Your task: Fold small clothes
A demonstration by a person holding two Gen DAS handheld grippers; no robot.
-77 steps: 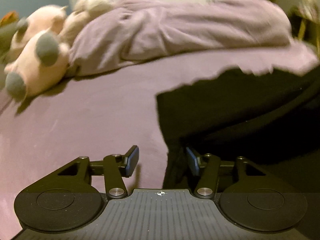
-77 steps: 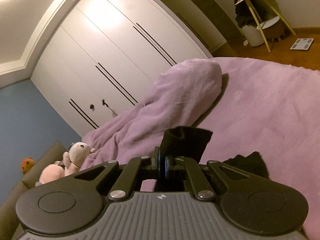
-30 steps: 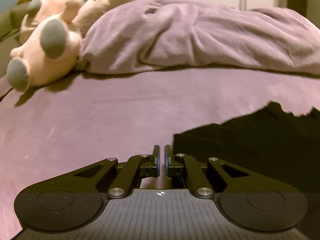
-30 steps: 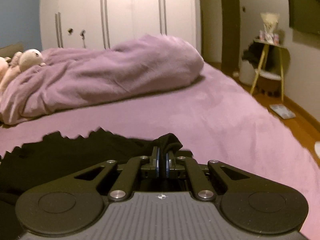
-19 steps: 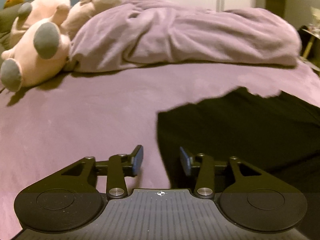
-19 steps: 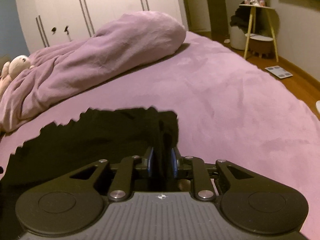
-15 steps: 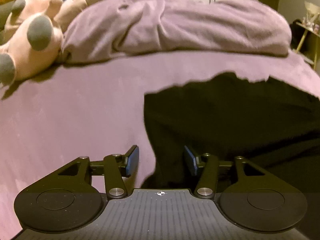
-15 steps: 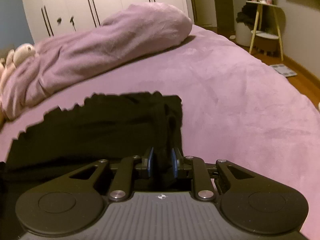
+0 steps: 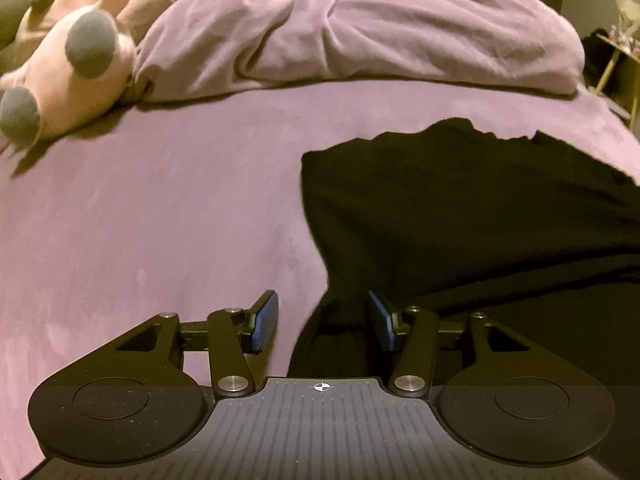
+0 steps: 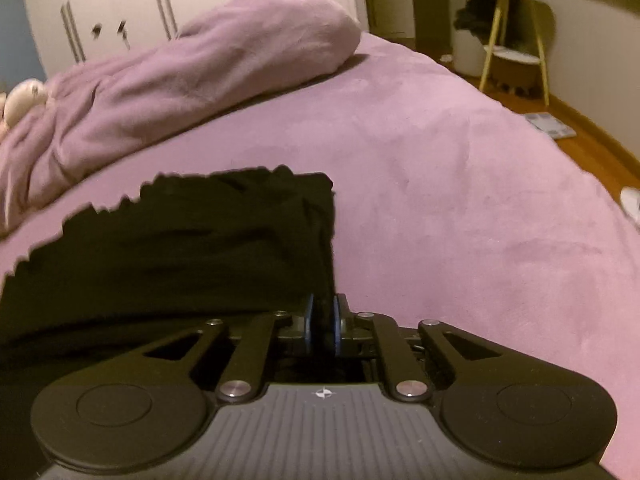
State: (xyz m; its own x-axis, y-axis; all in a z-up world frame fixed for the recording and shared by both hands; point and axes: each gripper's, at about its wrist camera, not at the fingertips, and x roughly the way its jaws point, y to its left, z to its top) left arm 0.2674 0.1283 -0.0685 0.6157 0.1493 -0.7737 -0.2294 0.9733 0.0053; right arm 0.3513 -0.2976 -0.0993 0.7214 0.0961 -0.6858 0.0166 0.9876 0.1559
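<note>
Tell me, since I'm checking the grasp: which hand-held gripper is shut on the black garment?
The right hand-held gripper: its blue pads pinch the black garment at its right edge. The left hand-held gripper is wide open, straddling the garment's left edge.

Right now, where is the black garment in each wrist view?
Left wrist: black garment fills centre-right, its near edge between the open left gripper.
Right wrist: it lies centre-left, its right edge pinched in the right gripper.
Shared landmark: bunched purple blanket.
</note>
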